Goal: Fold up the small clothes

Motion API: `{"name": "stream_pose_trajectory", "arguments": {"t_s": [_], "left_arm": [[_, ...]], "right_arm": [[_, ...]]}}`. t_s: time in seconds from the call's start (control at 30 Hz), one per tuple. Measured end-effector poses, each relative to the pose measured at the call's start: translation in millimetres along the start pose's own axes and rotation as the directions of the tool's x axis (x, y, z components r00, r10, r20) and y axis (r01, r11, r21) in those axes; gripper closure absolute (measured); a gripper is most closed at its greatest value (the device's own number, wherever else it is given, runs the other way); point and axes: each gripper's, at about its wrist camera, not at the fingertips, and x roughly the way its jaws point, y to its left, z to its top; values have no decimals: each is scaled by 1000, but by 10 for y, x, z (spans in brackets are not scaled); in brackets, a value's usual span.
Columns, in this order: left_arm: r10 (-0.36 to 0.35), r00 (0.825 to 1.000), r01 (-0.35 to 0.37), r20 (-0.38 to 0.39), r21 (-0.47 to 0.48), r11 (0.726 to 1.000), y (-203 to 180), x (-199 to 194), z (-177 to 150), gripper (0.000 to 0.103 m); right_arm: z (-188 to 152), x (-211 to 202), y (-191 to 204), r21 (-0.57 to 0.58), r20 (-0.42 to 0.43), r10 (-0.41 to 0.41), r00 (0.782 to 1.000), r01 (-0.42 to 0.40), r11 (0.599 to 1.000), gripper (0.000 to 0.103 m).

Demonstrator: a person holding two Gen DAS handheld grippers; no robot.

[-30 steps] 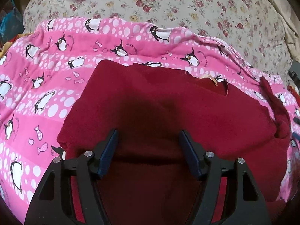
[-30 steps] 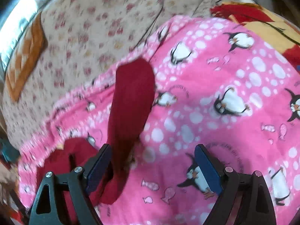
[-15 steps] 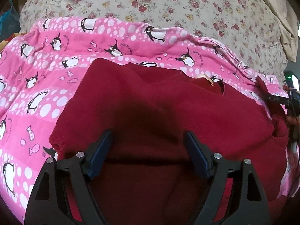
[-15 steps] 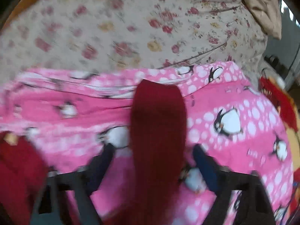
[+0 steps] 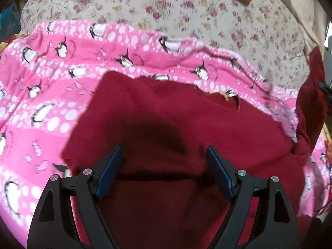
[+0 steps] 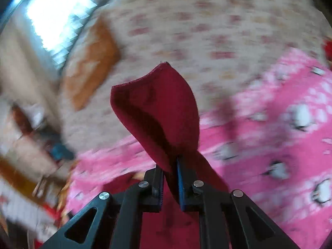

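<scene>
A dark red sweater [image 5: 170, 124] lies spread on a pink penguin blanket [image 5: 51, 87]. My left gripper [image 5: 164, 166] is open, its blue pads hovering over the sweater's body, holding nothing. My right gripper [image 6: 169, 178] is shut on the sweater's red sleeve [image 6: 159, 108], which sticks up past the fingers with its cuff open. In the left wrist view that sleeve [image 5: 309, 108] is lifted at the far right edge.
A floral bedspread [image 5: 186, 14] lies beyond the blanket, with an orange cushion [image 6: 89, 62] on it. A bright window [image 6: 56, 14] is at the upper left of the right wrist view. Clutter sits at the bed's left side [image 6: 27, 166].
My right gripper has closed on the sleeve and lifted it off the blanket. My left gripper has stayed open over the sweater, shifting slightly.
</scene>
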Motion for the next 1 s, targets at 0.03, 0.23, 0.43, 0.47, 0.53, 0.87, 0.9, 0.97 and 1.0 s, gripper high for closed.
{"name": "stream_pose_trajectory", "arguments": {"t_s": [0.03,0.23,0.43,0.47,0.53,0.87,0.9,0.97,1.0], "left_arm": [[13,1000,-13,24,7,1000,40,-120,18,21],[97,986,-101,134,28,994,360,-669,120,21],[127,977,-105,170,-135,985,967,-1000,205,21],[123,978,-93,171,-172,981,1061,-1017,209,21],[113,978,-72,173,-228,971,1185,-1031,204,21],[83,988,-69,127,-109,992,976,-880,234,21],[79,990,-68,118,-99,993,949,-834,231,21],[64,995,-57,79,-81,995,886,-700,226,21],[56,996,-51,64,-76,996,859,-635,222,21]], "right_arm": [[-44,3,239,-51,-34,47,998,-49,998,93],[-389,269,1365,-250,-237,237,942,-295,922,93],[-934,880,2231,-343,-496,284,820,-486,804,93],[-1023,1002,2252,-356,-518,261,815,-482,800,93],[-1162,1459,2306,-380,-562,171,810,-436,816,93],[-1134,2860,1628,-324,-424,-220,879,80,943,93],[-1119,2827,1566,-274,-435,-181,882,62,960,92],[-1103,2582,1468,-193,-437,-100,894,16,981,85],[-1097,2407,1447,-185,-423,-82,902,3,983,68]]}}
